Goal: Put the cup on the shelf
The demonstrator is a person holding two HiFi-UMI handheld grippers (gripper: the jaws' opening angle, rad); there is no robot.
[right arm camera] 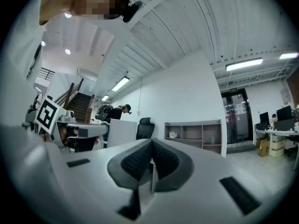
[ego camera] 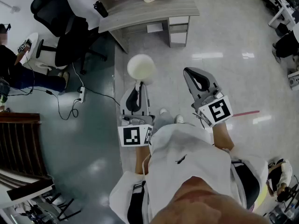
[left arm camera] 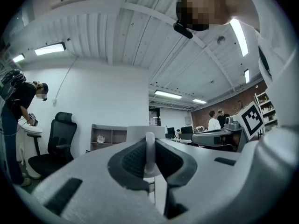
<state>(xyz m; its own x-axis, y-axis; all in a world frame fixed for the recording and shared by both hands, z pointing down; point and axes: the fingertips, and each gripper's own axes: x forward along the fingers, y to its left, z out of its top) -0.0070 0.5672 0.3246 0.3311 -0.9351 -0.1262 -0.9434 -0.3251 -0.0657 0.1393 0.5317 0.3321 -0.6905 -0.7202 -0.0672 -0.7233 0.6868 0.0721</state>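
Note:
A white cup (ego camera: 141, 69) hangs out in front of me above the floor. My left gripper (ego camera: 138, 84) is shut on its handle. In the left gripper view the white handle (left arm camera: 149, 154) is pinched between the dark pads, with the cup body (left arm camera: 140, 132) just beyond them. My right gripper (ego camera: 193, 71) is held beside it on the right, shut and empty; its pads (right arm camera: 140, 160) meet with nothing between them. The grey shelf unit (ego camera: 145, 6) stands ahead by the wall, with open compartments (right arm camera: 194, 134) that also show in the left gripper view (left arm camera: 108, 136).
A black office chair (ego camera: 60, 27) stands left of the shelf, with a person (ego camera: 18, 71) beside it. A power strip and cable (ego camera: 81, 94) lie on the floor. Wooden stairs (ego camera: 18, 143) are at the lower left. Desks (ego camera: 285, 13) line the right side.

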